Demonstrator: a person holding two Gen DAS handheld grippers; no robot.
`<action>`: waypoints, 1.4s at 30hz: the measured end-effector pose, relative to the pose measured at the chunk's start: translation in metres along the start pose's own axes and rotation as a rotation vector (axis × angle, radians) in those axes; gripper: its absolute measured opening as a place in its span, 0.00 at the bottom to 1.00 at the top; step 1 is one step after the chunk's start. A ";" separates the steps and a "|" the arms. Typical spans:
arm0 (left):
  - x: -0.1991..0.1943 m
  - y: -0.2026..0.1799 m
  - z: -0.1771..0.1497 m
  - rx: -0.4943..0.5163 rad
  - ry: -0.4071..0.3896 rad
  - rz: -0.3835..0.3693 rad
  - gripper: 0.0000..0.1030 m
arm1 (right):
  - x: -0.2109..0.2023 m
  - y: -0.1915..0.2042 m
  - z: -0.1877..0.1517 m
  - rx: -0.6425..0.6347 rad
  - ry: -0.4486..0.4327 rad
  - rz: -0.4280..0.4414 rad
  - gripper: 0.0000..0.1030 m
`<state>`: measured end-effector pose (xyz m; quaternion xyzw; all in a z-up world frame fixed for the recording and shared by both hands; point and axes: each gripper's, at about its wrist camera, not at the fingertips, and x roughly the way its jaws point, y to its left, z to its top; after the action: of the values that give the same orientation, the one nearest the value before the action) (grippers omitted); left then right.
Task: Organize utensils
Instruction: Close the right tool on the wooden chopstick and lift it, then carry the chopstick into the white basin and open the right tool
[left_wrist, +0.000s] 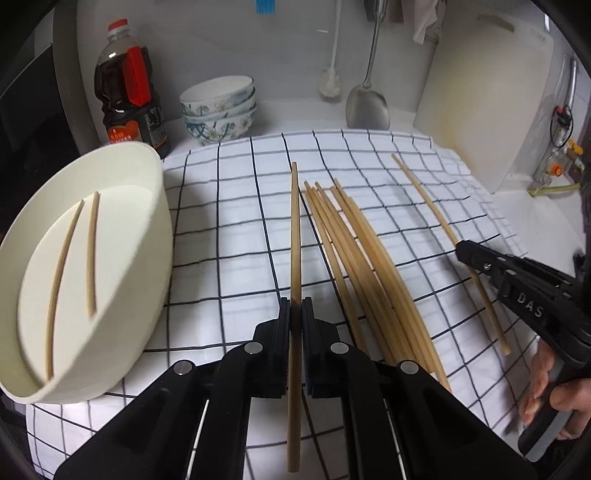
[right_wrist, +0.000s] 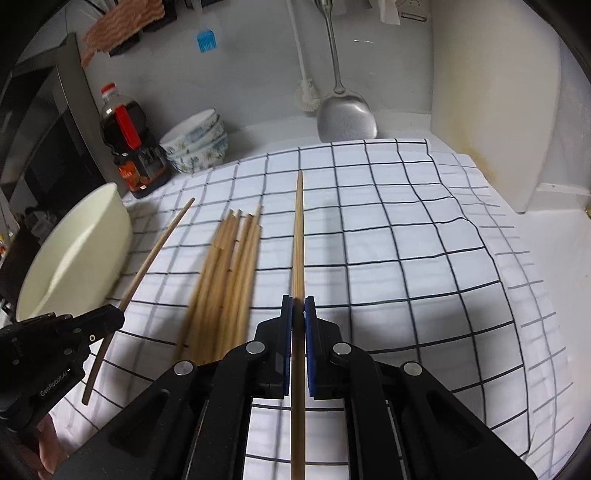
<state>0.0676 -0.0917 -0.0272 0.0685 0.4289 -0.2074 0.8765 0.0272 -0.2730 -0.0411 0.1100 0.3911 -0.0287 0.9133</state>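
My left gripper is shut on one wooden chopstick and holds it above the checked cloth, right of the cream tray, which holds two chopsticks. A pile of several chopsticks lies on the cloth between the grippers. My right gripper is shut on another chopstick. In the left wrist view the right gripper shows at the right, with its chopstick. In the right wrist view the left gripper shows at the lower left, with its chopstick, the pile and the tray.
A dark sauce bottle and stacked patterned bowls stand behind the tray. A metal spatula and a white brush hang at the back wall. A white cutting board leans at the right.
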 end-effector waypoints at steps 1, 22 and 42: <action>-0.006 0.003 0.003 -0.003 -0.008 -0.010 0.07 | -0.003 0.006 0.002 0.001 -0.009 0.010 0.06; -0.082 0.198 0.012 -0.171 -0.143 0.202 0.07 | 0.022 0.233 0.066 -0.166 -0.038 0.263 0.06; -0.038 0.255 -0.002 -0.247 -0.078 0.199 0.07 | 0.094 0.299 0.056 -0.213 0.105 0.203 0.06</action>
<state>0.1533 0.1514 -0.0140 -0.0059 0.4080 -0.0678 0.9104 0.1731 0.0092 -0.0183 0.0526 0.4262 0.1112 0.8962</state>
